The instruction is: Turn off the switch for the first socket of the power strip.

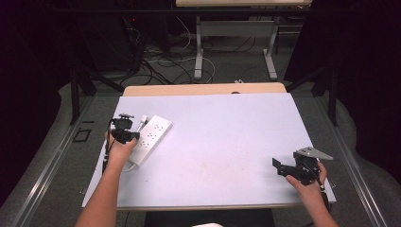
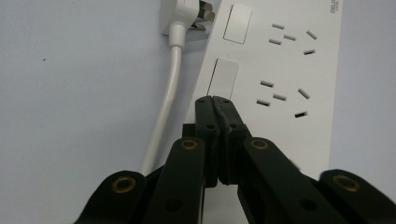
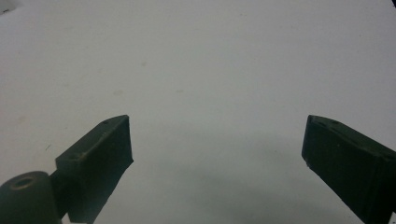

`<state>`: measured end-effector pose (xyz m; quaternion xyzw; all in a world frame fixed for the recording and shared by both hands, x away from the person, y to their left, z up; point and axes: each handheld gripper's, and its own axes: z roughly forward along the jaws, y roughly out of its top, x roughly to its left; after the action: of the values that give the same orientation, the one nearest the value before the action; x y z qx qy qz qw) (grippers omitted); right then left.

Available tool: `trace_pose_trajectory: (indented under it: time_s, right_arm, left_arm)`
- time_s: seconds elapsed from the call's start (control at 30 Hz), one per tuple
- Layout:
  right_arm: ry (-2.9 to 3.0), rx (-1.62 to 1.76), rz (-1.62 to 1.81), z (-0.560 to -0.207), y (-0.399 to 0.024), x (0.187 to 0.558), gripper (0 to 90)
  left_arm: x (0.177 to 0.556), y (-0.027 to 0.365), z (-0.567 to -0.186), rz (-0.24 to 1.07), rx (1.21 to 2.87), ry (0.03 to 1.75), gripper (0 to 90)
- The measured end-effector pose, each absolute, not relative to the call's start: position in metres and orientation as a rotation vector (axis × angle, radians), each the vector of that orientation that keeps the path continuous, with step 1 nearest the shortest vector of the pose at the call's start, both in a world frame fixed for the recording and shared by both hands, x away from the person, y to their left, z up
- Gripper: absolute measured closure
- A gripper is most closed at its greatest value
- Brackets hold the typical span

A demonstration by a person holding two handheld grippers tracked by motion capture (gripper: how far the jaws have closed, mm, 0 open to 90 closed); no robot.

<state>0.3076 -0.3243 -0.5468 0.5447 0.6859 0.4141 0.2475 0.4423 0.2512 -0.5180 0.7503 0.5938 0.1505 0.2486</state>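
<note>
At the left of the table [image 1: 213, 142], the left claw [image 2: 213, 98] sits over the white power strip [image 1: 150, 135], held in the person's left hand [image 1: 120, 151]. In the left gripper view its two black jaws are pressed flat together with nothing between them, and their tips rest at the lower end of a rectangular switch [image 2: 223, 78] on the strip's near edge; whether the tips press the switch or only hover on it cannot be told. A second switch [image 2: 237, 23] lies further along the same edge. To the left of the jaws a white cable [image 2: 163, 107] runs up beside the strip to a white plug [image 2: 189, 11], which sits at the strip's edge with its metal prongs partly showing. To the right of the switches are two groups of socket slots [image 2: 282, 95].

In the high view the strip lies aslant near the table's left edge, its far end pointing up and to the right.

The middle of the pale table surface is bare.

At the right, near the front corner, the right claw [image 1: 279, 165] is held low in the right hand [image 1: 307, 182], well apart from the strip. In the right gripper view its jaws stand wide apart, gripping nothing, with plain table between them.
</note>
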Motion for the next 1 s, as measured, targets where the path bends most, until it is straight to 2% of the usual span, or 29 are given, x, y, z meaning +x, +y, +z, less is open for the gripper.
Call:
trace_pose_trajectory:
  time_s: [1.0]
  right_arm:
    - [1.864, 1.496, 1.135, -0.5463, -0.3245, 0.3070, 7.8]
  left_arm:
    - [0.4434, 0.2477, -0.5213, 0.420, 2.030, 1.620, 89.9]
